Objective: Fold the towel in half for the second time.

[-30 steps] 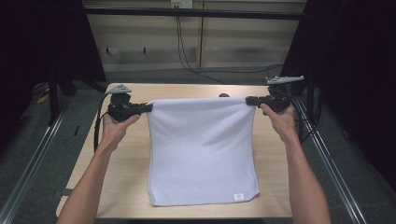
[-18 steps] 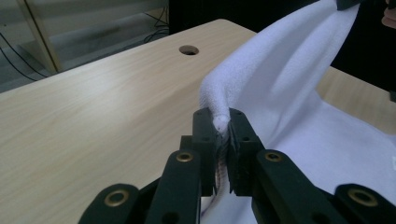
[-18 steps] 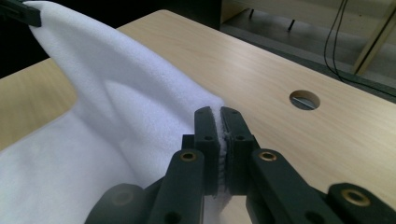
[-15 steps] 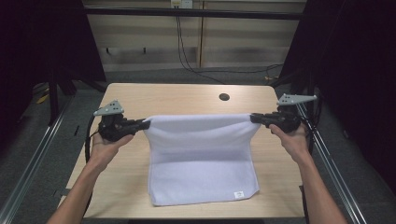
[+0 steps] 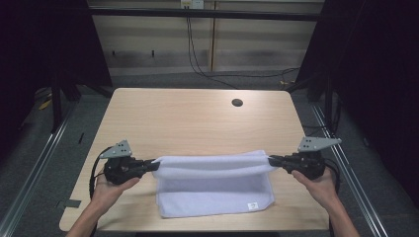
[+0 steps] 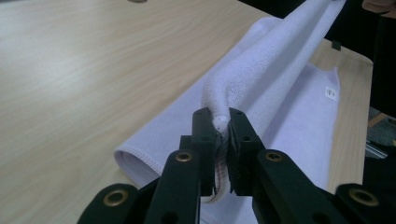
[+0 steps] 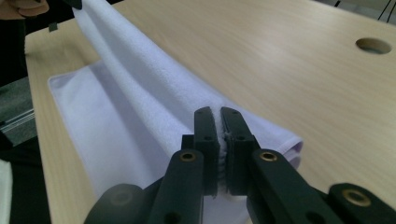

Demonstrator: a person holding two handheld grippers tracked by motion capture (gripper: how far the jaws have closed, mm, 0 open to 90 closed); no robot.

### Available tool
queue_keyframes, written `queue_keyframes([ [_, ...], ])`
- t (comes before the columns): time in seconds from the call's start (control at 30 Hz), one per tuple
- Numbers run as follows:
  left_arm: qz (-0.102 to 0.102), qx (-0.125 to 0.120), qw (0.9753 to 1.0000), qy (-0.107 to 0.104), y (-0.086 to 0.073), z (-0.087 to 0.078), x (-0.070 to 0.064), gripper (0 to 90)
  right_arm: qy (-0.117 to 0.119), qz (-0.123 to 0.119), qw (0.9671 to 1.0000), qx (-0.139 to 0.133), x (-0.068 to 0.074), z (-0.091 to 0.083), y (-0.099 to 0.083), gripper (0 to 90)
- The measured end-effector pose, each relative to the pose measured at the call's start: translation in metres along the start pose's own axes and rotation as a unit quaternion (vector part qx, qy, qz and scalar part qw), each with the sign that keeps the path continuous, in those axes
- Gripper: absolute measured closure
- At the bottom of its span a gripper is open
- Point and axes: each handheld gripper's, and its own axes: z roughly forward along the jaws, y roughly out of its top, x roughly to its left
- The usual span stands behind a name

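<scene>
A white towel [image 5: 212, 185] lies on the near part of the wooden table [image 5: 188, 123], its far edge lifted and pulled taut between both grippers. My left gripper [image 5: 154, 165] is shut on the towel's left corner [image 6: 219, 122], and my right gripper [image 5: 271, 160] is shut on the right corner [image 7: 218, 122]. The raised edge [image 6: 275, 51] folds over the lower layer, which stays flat on the table. A small label [image 5: 252, 205] sits near the towel's front right corner.
A round cable hole [image 5: 237, 102] lies at the table's far right. Metal rails [image 5: 39, 163] run along both sides of the table. Cables [image 5: 197, 54] hang down the back wall. The table's far half is bare wood.
Both grippers have carried the towel's far edge towards the near side and lower, folding it over the flat part. The visible towel area has shortened.
</scene>
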Motion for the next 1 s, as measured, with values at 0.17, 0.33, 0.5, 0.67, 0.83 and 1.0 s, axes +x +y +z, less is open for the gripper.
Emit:
queue_keyframes([
  [0.17,0.002,0.019,0.9998,-0.008,-0.014,0.002,-0.01,83.3,0.01,0.003,0.9996,0.025,0.009,0.005,-0.019,85.8],
  [0.33,-0.002,0.035,0.9992,-0.02,-0.028,0.001,-0.021,82.9,0.017,0.009,0.9991,0.037,0.017,0.005,-0.033,85.4],
  [0.5,0.001,0.062,0.9974,-0.035,-0.044,0.004,-0.03,81.4,0.037,0.018,0.9969,0.067,0.028,0.009,-0.052,82.3],
  [0.67,0.014,0.093,0.9936,-0.063,-0.057,0.003,-0.045,76.3,0.054,0.025,0.9931,0.101,0.039,0.011,-0.073,75.0],
  [0.83,0.024,0.108,0.9906,-0.08,-0.065,-0.002,-0.057,68.2,0.063,0.034,0.99,0.122,0.045,0.009,-0.088,70.3],
  [1.0,0.019,0.099,0.9929,-0.064,-0.067,-0.007,-0.061,59.0,0.043,0.036,0.9897,0.132,0.048,0.011,-0.09,64.1],
])
